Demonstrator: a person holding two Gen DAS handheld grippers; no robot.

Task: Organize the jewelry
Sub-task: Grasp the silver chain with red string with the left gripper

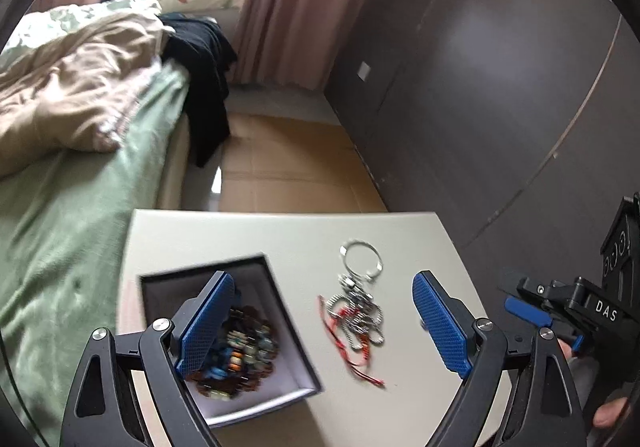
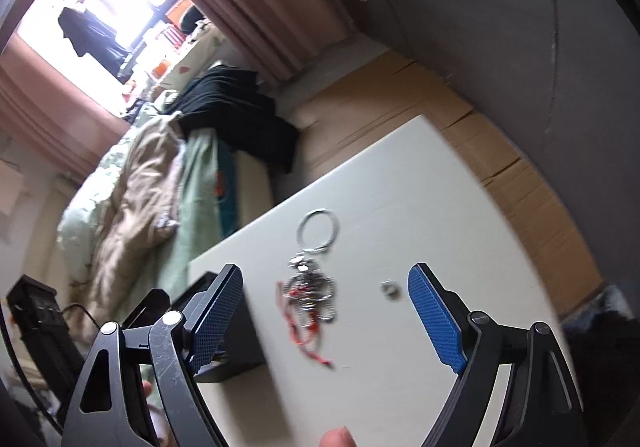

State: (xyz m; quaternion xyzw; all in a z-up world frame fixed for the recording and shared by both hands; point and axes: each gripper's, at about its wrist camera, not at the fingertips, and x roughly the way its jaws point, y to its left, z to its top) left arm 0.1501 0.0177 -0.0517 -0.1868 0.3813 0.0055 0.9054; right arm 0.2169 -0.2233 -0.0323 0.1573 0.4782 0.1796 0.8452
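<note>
A tangle of silver jewelry with red cord (image 1: 356,317) (image 2: 310,297) lies on the white table (image 1: 280,235) (image 2: 400,187), a silver ring (image 1: 361,259) (image 2: 319,229) at its far end. A dark open box (image 1: 256,331) (image 2: 236,331) to its left holds a heap of coloured beads (image 1: 240,351). My left gripper (image 1: 322,321) is open above the table, its left finger over the box. My right gripper (image 2: 326,317) is open with the tangle lying between and beyond its fingers, untouched. A small silver piece (image 2: 391,289) lies near the right finger. The right gripper (image 1: 532,313) also shows at the left wrist view's right edge.
A bed with green sheet and beige quilt (image 1: 68,107) (image 2: 132,187) stands left of the table, black clothing (image 1: 204,59) draped on its corner. Cardboard (image 1: 288,159) covers the floor beyond. A dark wall (image 1: 480,87) runs along the right. A finger (image 2: 338,437) shows at the bottom.
</note>
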